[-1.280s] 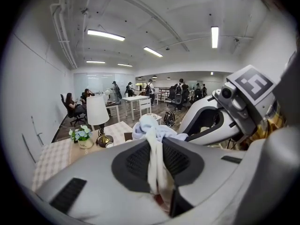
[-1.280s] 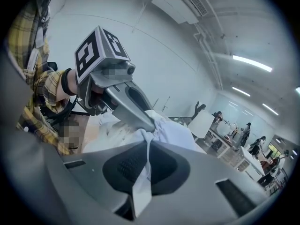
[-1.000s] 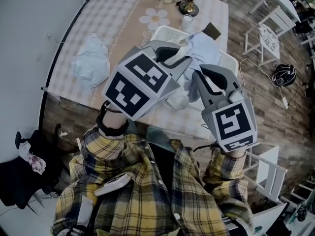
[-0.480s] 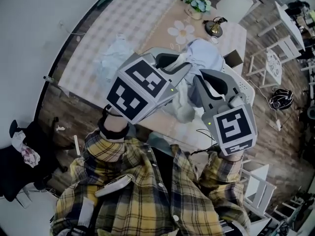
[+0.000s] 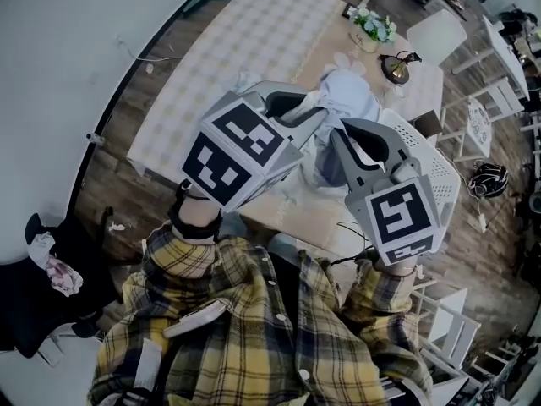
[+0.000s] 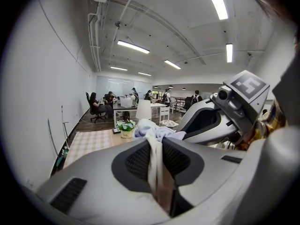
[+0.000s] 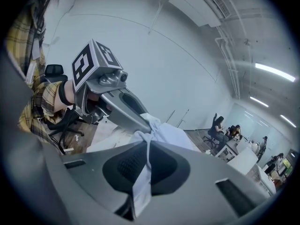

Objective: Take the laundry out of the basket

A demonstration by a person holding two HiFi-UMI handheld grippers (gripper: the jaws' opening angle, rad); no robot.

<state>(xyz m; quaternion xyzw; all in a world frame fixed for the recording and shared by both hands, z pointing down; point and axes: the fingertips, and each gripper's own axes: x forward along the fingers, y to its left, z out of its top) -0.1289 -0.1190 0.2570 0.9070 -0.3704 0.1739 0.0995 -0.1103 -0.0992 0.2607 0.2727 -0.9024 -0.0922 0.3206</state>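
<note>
A pale blue garment (image 5: 351, 96) hangs bunched in the air above the checked table (image 5: 211, 74), held by both grippers. My left gripper (image 5: 324, 112) is shut on a fold of it; the cloth runs down between its jaws in the left gripper view (image 6: 157, 172). My right gripper (image 5: 338, 135) is shut on another fold (image 7: 145, 168) close beside it. The white perforated laundry basket (image 5: 435, 166) stands on the table to the right of the grippers. Another pale garment (image 5: 245, 83) peeks out on the table behind the left gripper.
A flower pot (image 5: 372, 28) and a brass lamp (image 5: 397, 64) stand at the table's far end. White chairs (image 5: 444, 36) are beyond and to the right. A dark helmet-like object (image 5: 489, 178) lies on the wooden floor. People sit at desks far off (image 6: 101, 104).
Both grippers have carried the garment leftward, from above the basket to over the table beside it. The basket now lies to their right. The jaws stay as they were.
</note>
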